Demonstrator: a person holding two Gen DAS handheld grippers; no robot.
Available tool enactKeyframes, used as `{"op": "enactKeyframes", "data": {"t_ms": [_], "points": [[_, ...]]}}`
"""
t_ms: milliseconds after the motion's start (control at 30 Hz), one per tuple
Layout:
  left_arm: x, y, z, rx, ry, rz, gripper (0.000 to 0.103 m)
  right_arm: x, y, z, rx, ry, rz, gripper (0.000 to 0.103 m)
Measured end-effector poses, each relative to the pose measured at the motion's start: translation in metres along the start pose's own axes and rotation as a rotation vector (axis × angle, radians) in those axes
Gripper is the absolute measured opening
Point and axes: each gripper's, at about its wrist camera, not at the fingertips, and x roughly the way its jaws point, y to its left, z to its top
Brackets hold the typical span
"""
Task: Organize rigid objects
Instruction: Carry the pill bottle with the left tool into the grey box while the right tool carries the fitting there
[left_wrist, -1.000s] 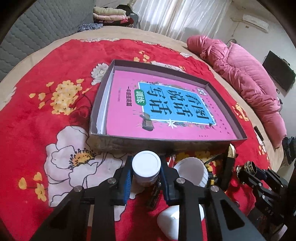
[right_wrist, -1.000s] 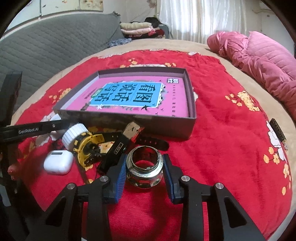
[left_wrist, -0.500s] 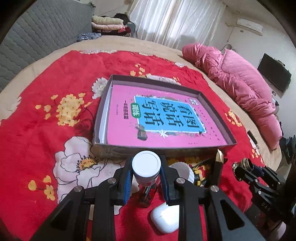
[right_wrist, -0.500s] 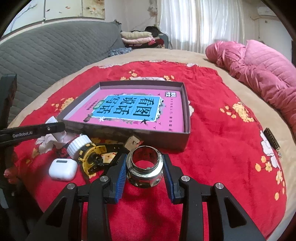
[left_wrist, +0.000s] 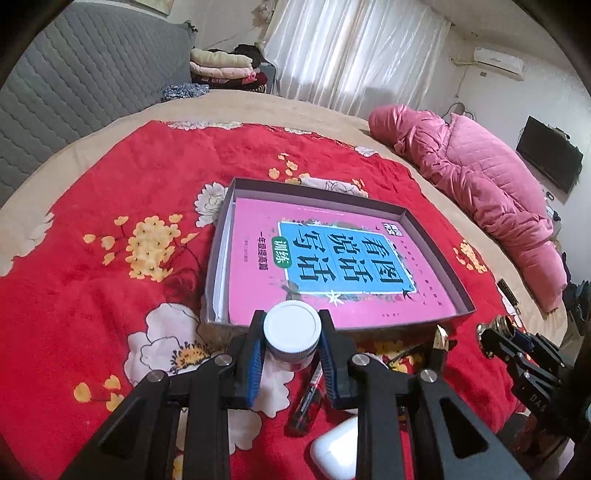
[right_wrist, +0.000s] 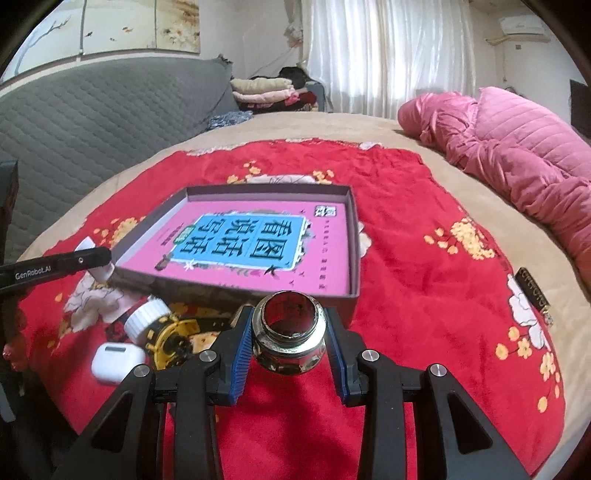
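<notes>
curtained window (left_wrist: 354, 55), grey quilted headboard (left_wrist: 74, 74)

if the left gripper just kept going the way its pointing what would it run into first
Probably the box's near wall. The left gripper, shut on a white-capped jar, aims down at the box just ahead. Depth is hard to judge, so it might clear the wall and meet the pink book inside.

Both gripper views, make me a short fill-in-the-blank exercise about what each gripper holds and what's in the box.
1. The left gripper is shut on a small jar with a ____ lid.
2. The right gripper grips a hollow ____ fitting.
3. Inside the shallow box lies a ____ book.
4. The earbud case rests on the ____ blanket.

Missing words: white; metal; pink; red
</notes>
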Motion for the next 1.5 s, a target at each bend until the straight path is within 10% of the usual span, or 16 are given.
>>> {"op": "enactKeyframes", "data": {"t_ms": [1500], "points": [[0.061, 0.019, 0.019, -0.004, 0.105, 0.022, 0.027, 0.064, -0.005, 0.038, -0.015, 0.039, -0.079, 0.038]]}}
